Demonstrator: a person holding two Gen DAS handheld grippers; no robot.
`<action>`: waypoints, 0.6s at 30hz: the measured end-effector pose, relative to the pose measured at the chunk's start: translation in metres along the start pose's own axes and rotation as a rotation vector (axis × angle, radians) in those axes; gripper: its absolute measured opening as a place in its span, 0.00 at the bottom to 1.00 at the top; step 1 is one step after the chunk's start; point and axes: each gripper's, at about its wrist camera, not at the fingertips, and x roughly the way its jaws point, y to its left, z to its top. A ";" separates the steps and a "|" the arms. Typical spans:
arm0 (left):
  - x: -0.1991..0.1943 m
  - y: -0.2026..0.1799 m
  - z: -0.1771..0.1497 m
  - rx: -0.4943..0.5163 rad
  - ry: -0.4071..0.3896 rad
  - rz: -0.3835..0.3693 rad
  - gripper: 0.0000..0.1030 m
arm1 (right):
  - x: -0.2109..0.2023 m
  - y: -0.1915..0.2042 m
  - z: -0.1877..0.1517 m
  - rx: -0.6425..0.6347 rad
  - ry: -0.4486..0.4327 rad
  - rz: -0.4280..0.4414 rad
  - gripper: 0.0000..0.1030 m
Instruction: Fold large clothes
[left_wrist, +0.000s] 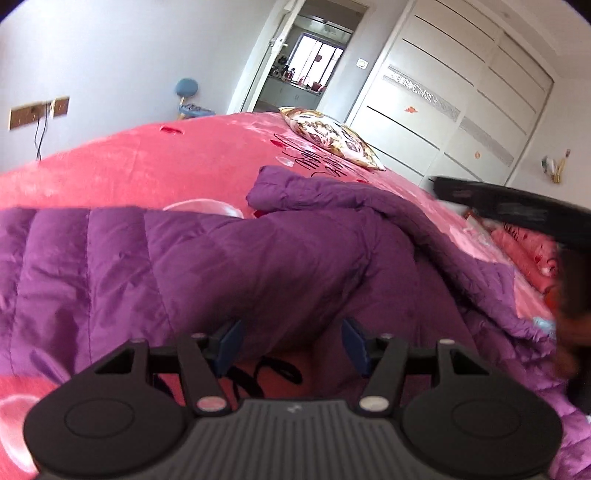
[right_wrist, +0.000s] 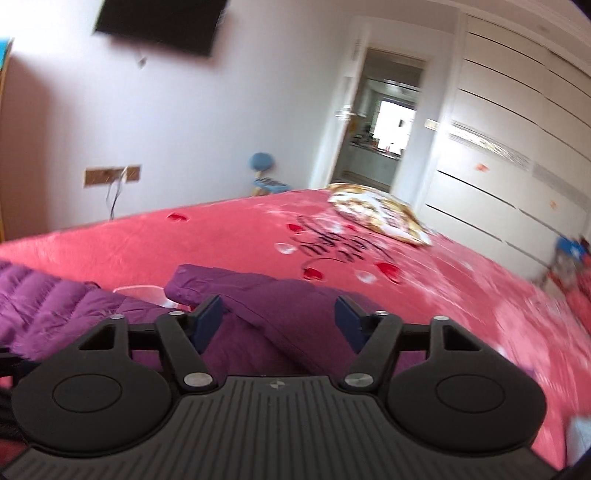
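Jacket (left_wrist: 229, 266): purple, spread flat on pink bed (left_wrist: 129, 166) for folding.
Left gripper (left_wrist: 291, 341): fingers apart, empty, over near hem.
Right gripper (right_wrist: 279, 325): fingers apart, empty, above sleeve (right_wrist: 258, 291).

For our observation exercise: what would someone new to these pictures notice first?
A big purple quilted coat sprawls across a bright pink bedspread, one sleeve reaching over it. A gold-patterned pillow lies at the far side, by the white wardrobe. Both the left hand-held gripper and the right hand-held gripper hang open above the coat.
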 end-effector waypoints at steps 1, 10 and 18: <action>-0.001 0.001 0.000 -0.011 -0.004 -0.001 0.58 | 0.015 0.011 0.001 -0.034 0.006 0.008 0.76; 0.003 0.016 0.002 -0.104 0.002 -0.020 0.58 | 0.094 0.063 -0.001 -0.255 0.131 0.011 0.67; 0.004 0.019 0.002 -0.133 0.017 -0.034 0.62 | 0.099 0.046 -0.005 -0.128 0.128 -0.071 0.16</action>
